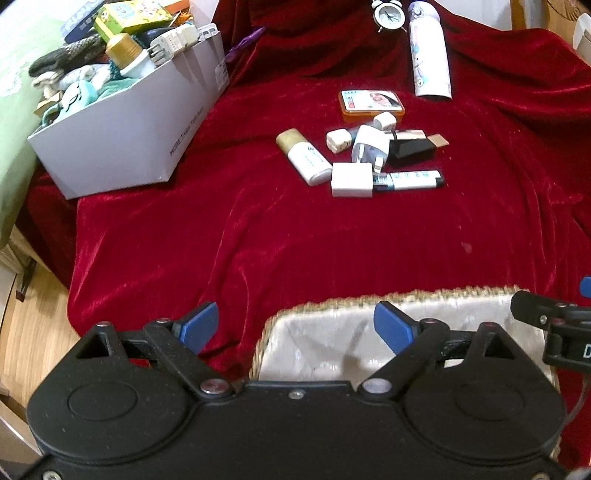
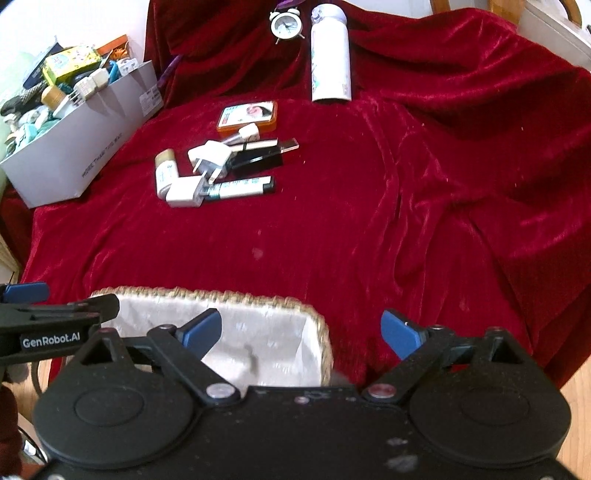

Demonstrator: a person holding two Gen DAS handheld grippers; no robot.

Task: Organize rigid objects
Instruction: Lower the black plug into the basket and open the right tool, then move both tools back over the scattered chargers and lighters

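A pile of small rigid objects lies mid-table on the red cloth: a gold-capped white bottle (image 1: 303,156), white plug adapters (image 1: 370,145), a white cube charger (image 1: 351,180), a black block (image 1: 410,150), a marker (image 1: 410,180) and an orange tin (image 1: 370,105). The pile also shows in the right wrist view (image 2: 218,166). A woven basket (image 1: 402,295) with white lining sits at the near edge, under both grippers. My left gripper (image 1: 295,326) is open and empty above the basket's left end. My right gripper (image 2: 301,330) is open and empty over its right end.
A white box (image 1: 140,122) full of mixed items stands at the far left. A white flask (image 1: 430,51) and a small alarm clock (image 1: 388,14) lie at the back. The table edge and wooden floor (image 1: 33,332) are at left.
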